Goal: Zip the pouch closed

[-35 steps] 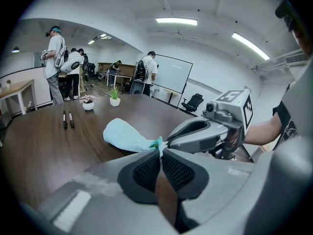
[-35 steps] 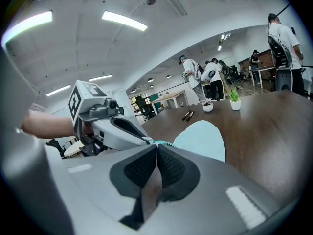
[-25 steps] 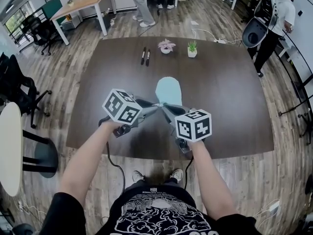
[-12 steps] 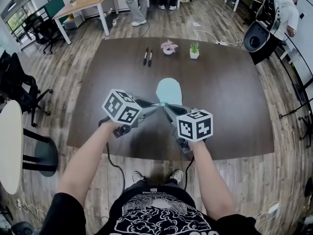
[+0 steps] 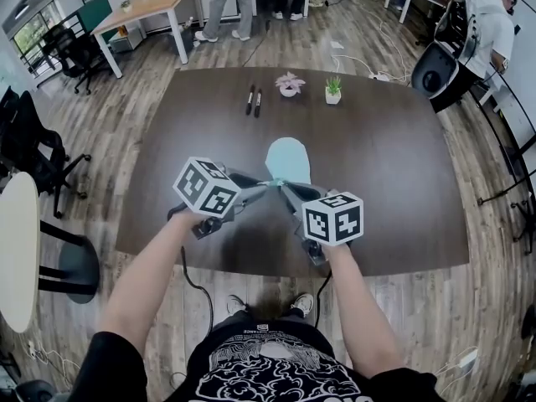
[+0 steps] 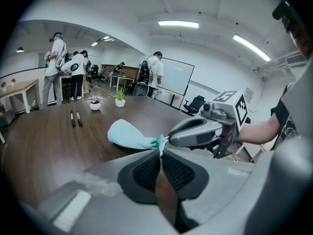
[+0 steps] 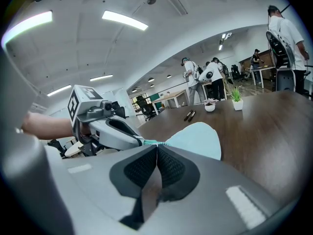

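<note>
A light blue pouch (image 5: pixel 289 159) lies on the dark brown table (image 5: pixel 394 157), its near end lifted toward me. Both grippers meet at that end. My left gripper (image 5: pixel 266 182) is shut on the teal tab at the pouch's tip (image 6: pixel 159 142). My right gripper (image 5: pixel 282 183) is shut too, pinching the pouch's near end right beside it. In the left gripper view the pouch (image 6: pixel 127 132) trails away from the left gripper (image 6: pixel 160 150), with the right gripper's fingers (image 6: pixel 188 133) coming in from the right. In the right gripper view the pouch (image 7: pixel 195 138) lies beyond the right gripper (image 7: pixel 157 146). The zipper pull is hidden between the tips.
Two black markers (image 5: pixel 253 100) lie at the table's far side, next to a pink potted flower (image 5: pixel 290 83) and a small green plant (image 5: pixel 333 90). Chairs (image 5: pixel 29 153) stand at left, a round white table (image 5: pixel 17 249) at near left. People stand beyond the table.
Both grippers and the pouch stay where they were. Only the people in the background have shifted.
</note>
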